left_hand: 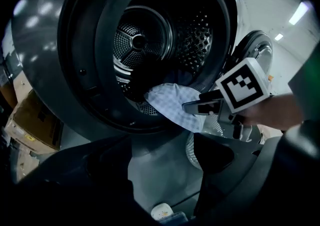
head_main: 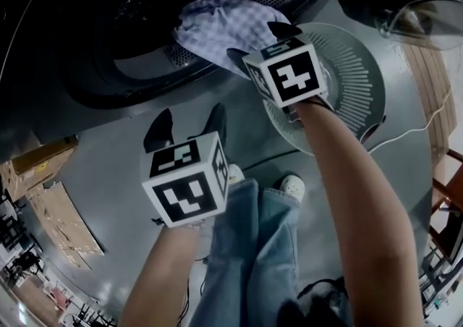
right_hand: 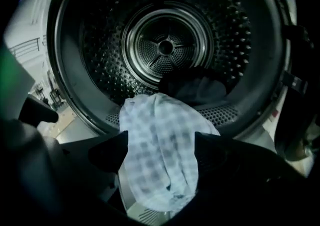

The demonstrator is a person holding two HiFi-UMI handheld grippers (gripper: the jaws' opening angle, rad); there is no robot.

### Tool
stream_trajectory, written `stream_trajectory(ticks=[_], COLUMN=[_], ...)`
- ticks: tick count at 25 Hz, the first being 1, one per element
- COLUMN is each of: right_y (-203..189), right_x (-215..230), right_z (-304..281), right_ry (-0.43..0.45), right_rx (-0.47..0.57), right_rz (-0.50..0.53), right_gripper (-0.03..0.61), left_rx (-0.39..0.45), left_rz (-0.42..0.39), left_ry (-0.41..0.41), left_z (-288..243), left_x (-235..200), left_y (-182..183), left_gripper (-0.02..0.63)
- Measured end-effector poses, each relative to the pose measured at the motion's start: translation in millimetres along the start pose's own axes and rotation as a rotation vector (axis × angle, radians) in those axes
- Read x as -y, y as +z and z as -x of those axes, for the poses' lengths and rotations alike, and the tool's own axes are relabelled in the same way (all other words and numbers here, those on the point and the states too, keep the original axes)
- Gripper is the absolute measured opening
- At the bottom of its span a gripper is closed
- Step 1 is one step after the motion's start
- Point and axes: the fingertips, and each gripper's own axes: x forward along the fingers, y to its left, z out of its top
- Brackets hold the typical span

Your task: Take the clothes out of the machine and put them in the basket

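Observation:
A pale checked cloth hangs over the front rim of the washing machine drum. My right gripper is open at the cloth's lower edge; in the right gripper view the cloth shows between its spread jaws, which do not pinch it. Behind it, a dark garment lies inside the drum. My left gripper is open and empty, lower and to the left, in front of the machine. The white ribbed basket stands on the floor under my right arm. The left gripper view shows the cloth and the right gripper.
The machine's round door stands open at the upper right. Cardboard boxes sit on the floor at the left. The person's jeans and shoes are below the grippers. A white cable runs by the basket.

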Motion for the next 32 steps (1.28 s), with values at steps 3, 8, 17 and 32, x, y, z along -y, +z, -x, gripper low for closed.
stream_trajectory(ticks=[3,8,17,32], right_y=[-4.1,-13.2,-19.8,-149.7], right_x=[-3.9,3.6,26.6,59.0], right_z=[-26.4,-42.4,11.6,181.0], right_ry=[-0.016,-0.083,-0.087,-0.133], right_rx=[-0.064,-0.139,-0.117,-0.293], right_rz=[0.030,0.036,0.013,-0.062], right_gripper=[0.396,0.373,0.046,0.046], left_rx=[0.003,-0.009,0.010,-0.012], left_rz=[-0.019,0.043,0.025,0.001], left_ry=[0.016,0.028,0.005,-0.056], left_z=[-2.4,-8.2,1.7,25.6], left_x=[-13.8,-20.5,-3.2,82.7], left_y=[-5.3,-13.5,-1.2,-4.9], left_gripper=[0.377,0.377,0.377,0.377])
